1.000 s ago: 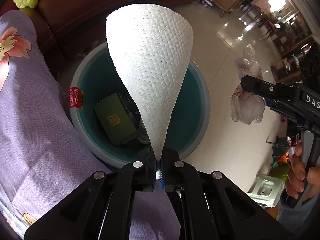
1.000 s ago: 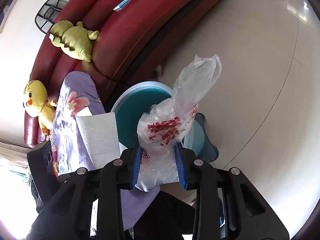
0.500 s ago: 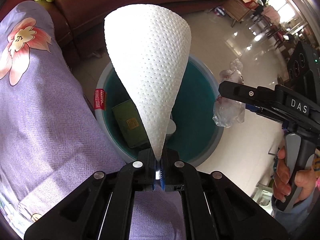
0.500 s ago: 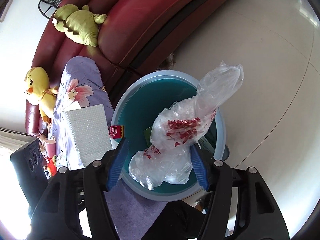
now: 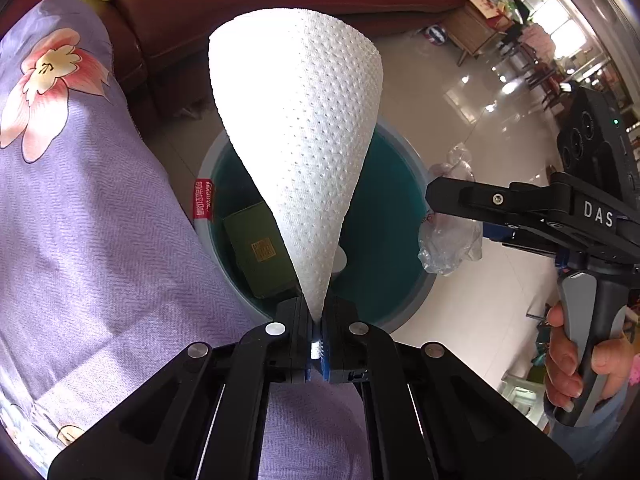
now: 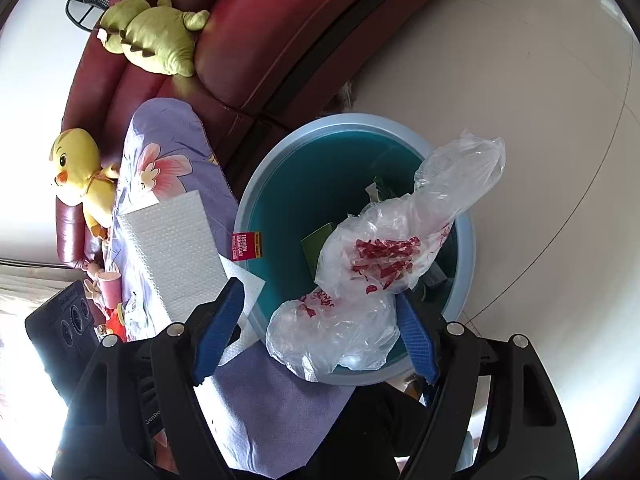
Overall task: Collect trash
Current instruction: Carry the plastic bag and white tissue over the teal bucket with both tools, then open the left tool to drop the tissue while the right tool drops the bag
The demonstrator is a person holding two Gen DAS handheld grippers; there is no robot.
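Note:
My left gripper [image 5: 318, 320] is shut on a white dimpled paper towel [image 5: 298, 132], held over the near rim of a round teal trash bin [image 5: 394, 216]. The towel also shows in the right wrist view [image 6: 172, 256]. My right gripper [image 6: 316, 332] is open wide above the bin [image 6: 288, 184]. A clear plastic bag with red print [image 6: 380, 264] hangs loose between its blue pads [image 6: 218, 328], over the bin's mouth. From the left wrist view the bag [image 5: 448, 240] sits under the right gripper [image 5: 504, 208]. A green box [image 5: 258, 252] lies in the bin.
A purple flowered cloth [image 5: 80, 208] lies left of the bin, touching its rim. A dark red sofa [image 6: 260, 32] with a green plush [image 6: 156, 36] and a yellow plush [image 6: 78, 172] stands behind. Pale tiled floor [image 6: 540, 100] lies to the right.
My right gripper has opened step by step and let go of the plastic bag while moving over the bin. My left gripper keeps its hold on the towel and has drawn back a little.

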